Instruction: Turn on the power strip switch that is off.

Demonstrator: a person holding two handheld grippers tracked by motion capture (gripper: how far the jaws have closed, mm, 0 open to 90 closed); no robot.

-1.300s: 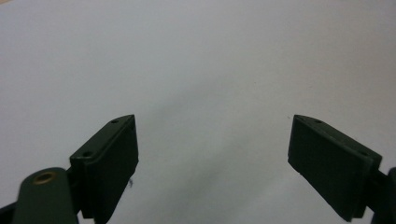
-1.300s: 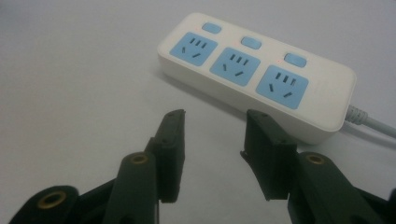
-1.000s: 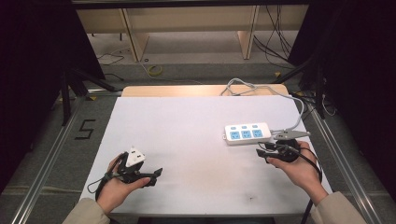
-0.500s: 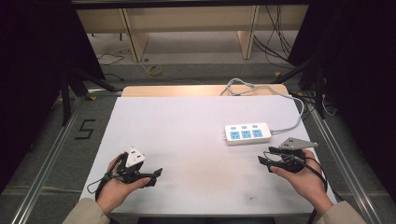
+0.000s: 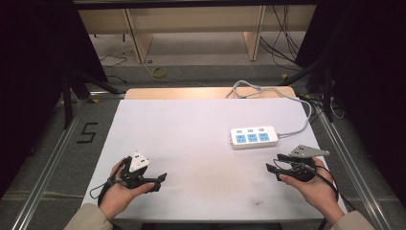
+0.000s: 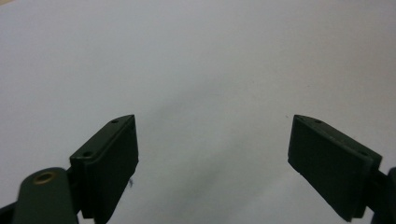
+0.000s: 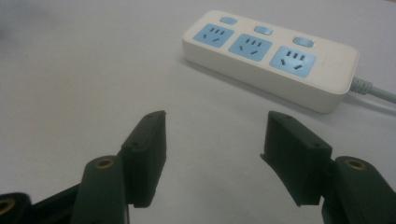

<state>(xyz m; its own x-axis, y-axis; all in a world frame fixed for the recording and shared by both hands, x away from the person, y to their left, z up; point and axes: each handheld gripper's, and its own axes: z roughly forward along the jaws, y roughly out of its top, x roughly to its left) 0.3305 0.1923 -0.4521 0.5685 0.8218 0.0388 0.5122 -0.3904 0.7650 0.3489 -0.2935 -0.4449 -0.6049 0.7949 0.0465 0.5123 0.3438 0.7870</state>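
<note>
A white power strip [image 5: 253,137] with three blue sockets is seen near the tabletop's [image 5: 201,124] right edge. The right gripper [image 5: 273,168] is held just in front of it, jaws apart and empty. The left gripper [image 5: 160,179], near the front-left corner, is spread wide, holding nothing.

Bright, even light (dark surroundings), slightly soft.

White power strip [image 5: 253,137] lies on the white table [image 5: 191,129] — grey cord [image 5: 297,127] trailing off.
</note>
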